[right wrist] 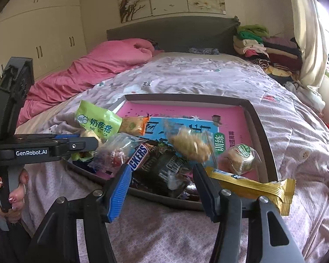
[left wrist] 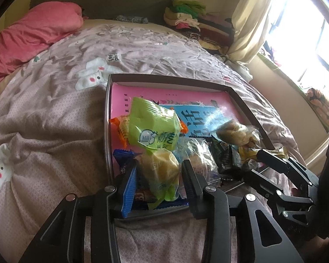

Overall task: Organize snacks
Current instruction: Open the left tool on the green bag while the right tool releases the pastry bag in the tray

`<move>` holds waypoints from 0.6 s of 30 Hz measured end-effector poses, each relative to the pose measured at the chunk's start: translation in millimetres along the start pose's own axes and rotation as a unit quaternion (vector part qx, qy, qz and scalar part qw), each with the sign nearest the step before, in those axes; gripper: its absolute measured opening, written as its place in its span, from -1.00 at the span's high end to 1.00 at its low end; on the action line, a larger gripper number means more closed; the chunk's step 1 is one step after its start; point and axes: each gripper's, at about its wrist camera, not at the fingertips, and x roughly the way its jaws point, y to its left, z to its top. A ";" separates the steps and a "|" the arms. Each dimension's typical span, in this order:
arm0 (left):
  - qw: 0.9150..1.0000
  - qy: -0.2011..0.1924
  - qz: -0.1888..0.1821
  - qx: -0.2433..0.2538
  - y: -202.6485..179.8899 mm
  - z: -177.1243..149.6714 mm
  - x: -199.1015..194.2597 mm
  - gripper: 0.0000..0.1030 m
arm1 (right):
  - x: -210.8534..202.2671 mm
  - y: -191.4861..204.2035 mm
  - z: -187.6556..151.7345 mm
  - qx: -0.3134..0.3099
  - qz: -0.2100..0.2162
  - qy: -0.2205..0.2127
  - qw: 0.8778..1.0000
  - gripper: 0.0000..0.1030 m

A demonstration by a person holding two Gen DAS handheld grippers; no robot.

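Observation:
A dark-rimmed box tray [left wrist: 171, 77] [right wrist: 186, 97] with a pink and blue printed floor lies on the bed and holds several wrapped snacks. My left gripper [left wrist: 158, 171] [right wrist: 92, 142] reaches over its near left corner. A yellow cake in a green-edged wrapper [left wrist: 160, 166] sits between the jaws, with a slim gap at the right pad. Above it lies a green packet [left wrist: 153, 125] [right wrist: 98, 120]. My right gripper [right wrist: 162, 167] stands open over the near rim, holding nothing. A gold bar [right wrist: 252, 186] rests against the outside of its right finger. A blurred yellowish snack [right wrist: 190, 145] [left wrist: 236, 132] is over the tray.
A Snickers bar [right wrist: 140, 155], a round pastry [right wrist: 241, 157] and an orange packet [right wrist: 133, 125] lie in the tray. A hand [right wrist: 15, 188] holds the left gripper's handle. A pink duvet [right wrist: 94, 70] is at far left, stacked clothes [right wrist: 263, 46] and a curtain at far right.

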 end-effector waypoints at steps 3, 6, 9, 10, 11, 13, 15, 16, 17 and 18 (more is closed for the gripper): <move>1.000 0.000 -0.001 -0.001 -0.2 -0.2 -0.2 0.18 | -1.1 0.2 0.5 -0.001 0.000 -0.002 1.000 -0.13; 1.000 -0.001 -0.002 -0.001 -0.3 -0.3 -0.3 0.13 | -2.6 -0.8 0.2 0.001 -0.001 -0.004 1.000 -0.13; 1.000 -0.004 -0.004 -0.001 -0.9 -0.2 -0.9 0.09 | -3.3 -2.7 0.2 0.004 -0.003 -0.004 1.000 -0.13; 1.000 -0.004 -0.006 -0.002 -1.0 0.1 -1.3 0.08 | -4.1 -2.9 -0.3 0.005 -0.003 -0.005 1.000 -0.13; 1.000 -0.005 -0.007 -0.002 -1.3 0.3 -1.6 0.07 | -4.2 -3.7 -0.1 0.006 -0.003 -0.005 1.000 -0.13; 1.000 -0.006 -0.007 -0.001 -1.4 0.9 -2.8 0.03 | -4.2 -4.8 0.6 0.008 -0.006 -0.005 1.000 -0.13; 1.000 -0.008 -0.007 0.000 -2.2 1.0 -3.4 0.00 | -4.0 -6.4 0.6 0.011 -0.008 -0.005 1.000 -0.13; 1.000 -0.008 -0.007 0.001 -2.0 1.5 -3.9 -0.02 | -4.3 -7.0 0.8 0.011 -0.009 -0.005 1.000 -0.13; 1.000 -0.009 -0.008 0.001 -2.7 1.5 -4.3 -0.03 | -4.4 -7.9 0.9 0.012 -0.010 -0.005 1.000 -0.13; 1.000 -0.010 -0.008 0.001 -2.8 1.7 -5.0 -0.05 | -4.1 -8.0 1.1 0.013 -0.011 -0.005 1.000 -0.13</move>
